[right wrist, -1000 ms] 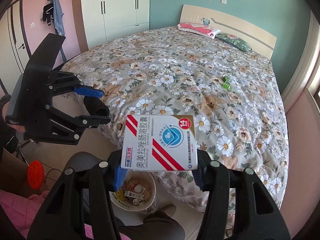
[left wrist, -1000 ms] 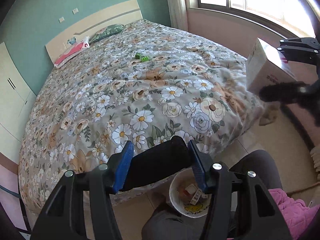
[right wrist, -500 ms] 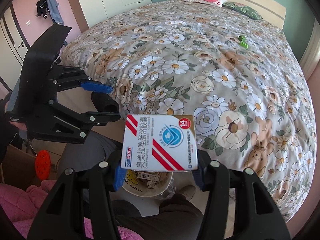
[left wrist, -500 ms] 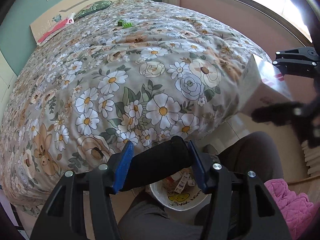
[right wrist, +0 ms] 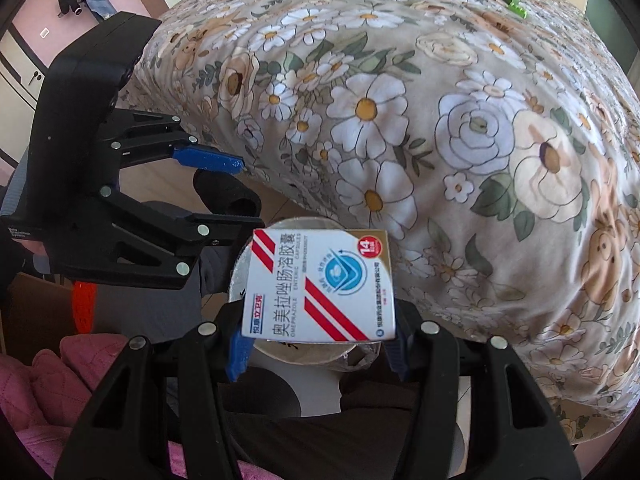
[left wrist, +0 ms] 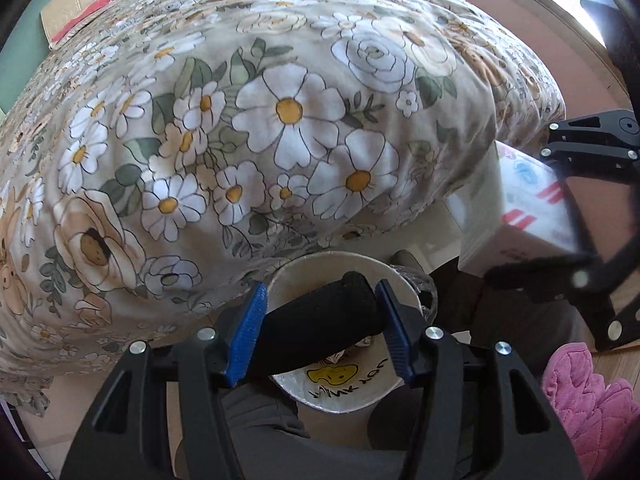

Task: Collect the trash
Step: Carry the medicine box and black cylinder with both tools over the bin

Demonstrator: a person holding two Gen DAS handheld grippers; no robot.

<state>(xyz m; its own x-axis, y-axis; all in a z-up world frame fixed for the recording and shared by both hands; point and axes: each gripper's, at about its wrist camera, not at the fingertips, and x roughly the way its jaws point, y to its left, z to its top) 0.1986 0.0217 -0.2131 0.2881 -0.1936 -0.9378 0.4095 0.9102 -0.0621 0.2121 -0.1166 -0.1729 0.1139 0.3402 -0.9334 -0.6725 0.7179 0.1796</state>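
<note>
My left gripper point(left wrist: 320, 330) is shut on a black foam tube point(left wrist: 316, 322) and holds it right above a white trash bucket point(left wrist: 344, 396) on the floor by the bed. My right gripper point(right wrist: 318, 346) is shut on a white medicine box point(right wrist: 320, 286) with red stripes, also over the bucket point(right wrist: 320, 354). The box also shows in the left wrist view point(left wrist: 520, 216), to the right of the bucket. The left gripper with the tube point(right wrist: 226, 194) shows at the left in the right wrist view. A small green item point(right wrist: 514, 2) lies far back on the bed.
The bed with a flowered cover point(left wrist: 240, 120) hangs close over the bucket. My legs in dark trousers point(left wrist: 280, 440) and a pink quilted garment point(left wrist: 588, 400) lie near the bucket. A red round object point(right wrist: 84, 306) sits at the left behind the left gripper.
Both grippers have tipped down and moved in toward the bucket. The tube and the box now hang over its mouth. Both stay gripped.
</note>
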